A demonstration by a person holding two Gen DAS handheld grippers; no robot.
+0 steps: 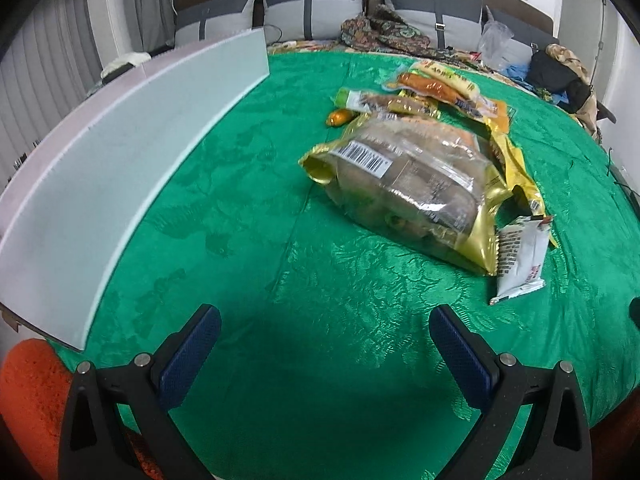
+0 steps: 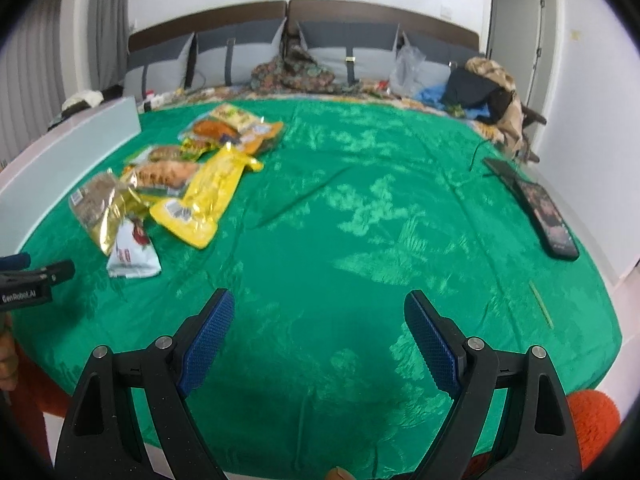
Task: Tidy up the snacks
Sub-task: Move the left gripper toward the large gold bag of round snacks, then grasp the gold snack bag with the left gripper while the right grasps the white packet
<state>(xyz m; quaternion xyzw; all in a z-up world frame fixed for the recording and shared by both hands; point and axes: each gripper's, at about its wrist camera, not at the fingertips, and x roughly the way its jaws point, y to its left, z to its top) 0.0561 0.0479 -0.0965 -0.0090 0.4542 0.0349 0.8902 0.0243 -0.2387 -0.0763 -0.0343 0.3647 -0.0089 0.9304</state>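
Observation:
A pile of snack packets lies on the green tablecloth (image 1: 280,280). In the left wrist view a gold-edged clear bag (image 1: 412,188) is nearest, a white packet (image 1: 520,264) to its right, yellow and orange packets (image 1: 436,88) behind. In the right wrist view the pile sits far left: the gold bag (image 2: 100,208), the white packet (image 2: 134,252), a yellow pouch (image 2: 208,196). My left gripper (image 1: 324,332) is open and empty, short of the pile. My right gripper (image 2: 320,312) is open and empty over bare cloth. The left gripper also shows at the right wrist view's left edge (image 2: 24,280).
A long white box wall (image 1: 132,152) stands along the table's left side. A black phone (image 2: 548,216) lies at the right edge. A thin green stick (image 2: 540,308) lies near it. Cushions, clothes and bags lie on the sofa behind (image 2: 360,64).

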